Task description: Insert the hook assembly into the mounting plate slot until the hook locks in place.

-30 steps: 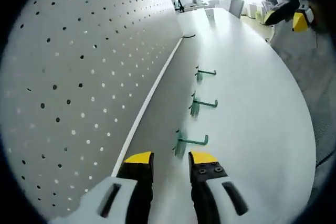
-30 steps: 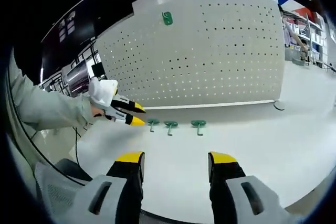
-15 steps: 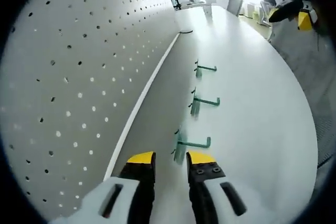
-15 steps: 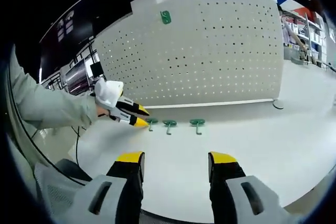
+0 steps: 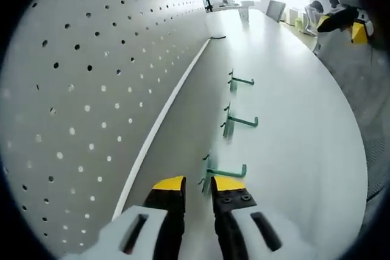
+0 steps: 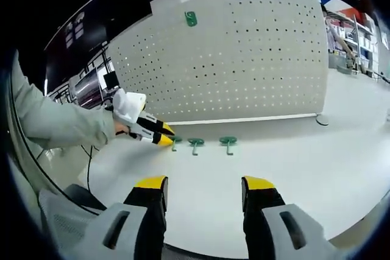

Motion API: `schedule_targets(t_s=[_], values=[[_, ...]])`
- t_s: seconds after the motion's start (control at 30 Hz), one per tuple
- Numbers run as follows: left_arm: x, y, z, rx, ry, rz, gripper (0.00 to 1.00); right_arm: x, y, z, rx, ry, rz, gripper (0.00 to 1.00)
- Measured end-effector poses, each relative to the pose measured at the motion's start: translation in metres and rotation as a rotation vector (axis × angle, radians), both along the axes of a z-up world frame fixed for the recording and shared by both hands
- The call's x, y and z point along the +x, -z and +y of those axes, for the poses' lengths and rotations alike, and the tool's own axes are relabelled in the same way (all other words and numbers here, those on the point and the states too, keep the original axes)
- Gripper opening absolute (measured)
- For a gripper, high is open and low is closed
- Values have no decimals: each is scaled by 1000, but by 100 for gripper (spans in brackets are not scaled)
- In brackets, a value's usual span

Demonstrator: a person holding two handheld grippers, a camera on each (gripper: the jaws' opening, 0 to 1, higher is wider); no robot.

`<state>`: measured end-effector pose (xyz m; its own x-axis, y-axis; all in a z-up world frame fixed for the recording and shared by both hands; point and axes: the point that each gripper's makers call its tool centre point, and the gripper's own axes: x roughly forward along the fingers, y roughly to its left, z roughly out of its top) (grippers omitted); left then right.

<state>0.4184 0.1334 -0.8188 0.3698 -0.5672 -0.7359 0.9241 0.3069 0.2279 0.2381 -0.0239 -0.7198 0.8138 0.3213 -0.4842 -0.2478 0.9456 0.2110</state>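
Along the foot of the white pegboard (image 5: pixel 85 89), three green hooks lie in a row on the pale counter (image 5: pixel 292 138). Seen from the left gripper view, the nearest hook (image 5: pixel 222 173) sits just ahead of the left claw (image 5: pixel 198 185), whose yellow-tipped jaws stand narrowly apart with the hook's plate end right at the gap; I cannot tell whether they touch it. Past it lie the middle hook (image 5: pixel 239 122) and the far hook (image 5: pixel 241 81), each with its arm pointing away from the board. A dark cable (image 5: pixel 216 38) curls at the board's far end.

From the right gripper view, the right claw (image 6: pixel 205 183) hangs over bare counter with its jaws spread wide and nothing between them, well apart from the hooks. Across the counter, a person's grey sleeve (image 6: pixel 55 126) leads to the hand holding the left claw (image 6: pixel 166 136), its tips down at the left-most hook (image 6: pixel 175 142) of the row. Another hook is already hung high up on the pegboard (image 6: pixel 192 19). Shelving (image 6: pixel 350 35) stands off to the right of the board.
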Motion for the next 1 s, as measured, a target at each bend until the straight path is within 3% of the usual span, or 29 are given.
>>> schedule_targets(t_s=[0.43,1.0], values=[[-2,5,-3,9,18,13,5,0,0,-2,-1,4,3,47],[-3,5,-1,-65,-90,62,4,1,-8,-2,0,5,-16,46]])
